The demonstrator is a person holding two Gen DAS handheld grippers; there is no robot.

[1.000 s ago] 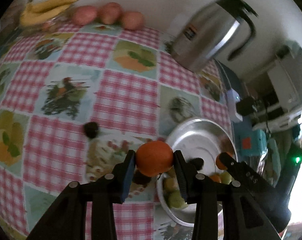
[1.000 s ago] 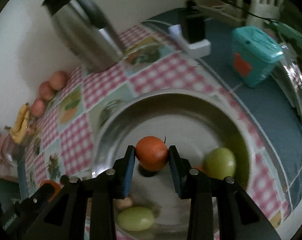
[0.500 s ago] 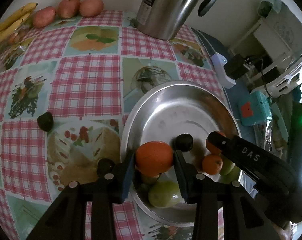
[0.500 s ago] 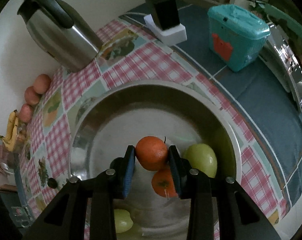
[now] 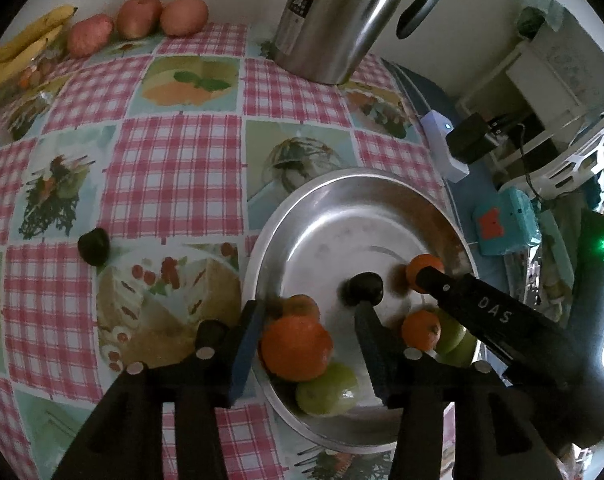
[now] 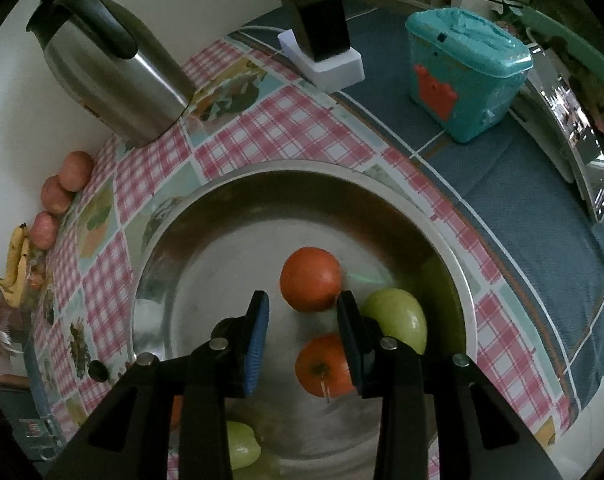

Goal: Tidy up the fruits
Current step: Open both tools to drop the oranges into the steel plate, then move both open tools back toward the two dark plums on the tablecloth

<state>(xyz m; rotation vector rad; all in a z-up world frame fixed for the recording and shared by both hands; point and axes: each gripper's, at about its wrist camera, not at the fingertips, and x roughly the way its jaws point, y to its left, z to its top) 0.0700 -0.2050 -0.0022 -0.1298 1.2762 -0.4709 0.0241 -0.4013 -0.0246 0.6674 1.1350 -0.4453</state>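
Left gripper point(image 5: 308, 332) jaws just opened, now spread; orange point(image 5: 295, 350) released onto green fruit point(image 5: 328, 390) in steel bowl point(image 5: 342, 184), lower centre. Right gripper point(image 6: 302, 328) jaws spread too; its orange point(image 6: 310, 278) dropped free, now beyond tips.

Left gripper point(image 5: 308, 336): black printed fingers, blue pads, silver screw heads. Right gripper point(image 6: 302, 332): same build; white "DAS" lettering, green light on its body, right of the left wrist view.

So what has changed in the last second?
Both grippers came lower over the bowl. On the left gripper the fingers have just been opening; its orange rests loose between them. At the right gripper the second orange now lies ahead of the fingertips, apparently released. Kettle and bananas stayed put.
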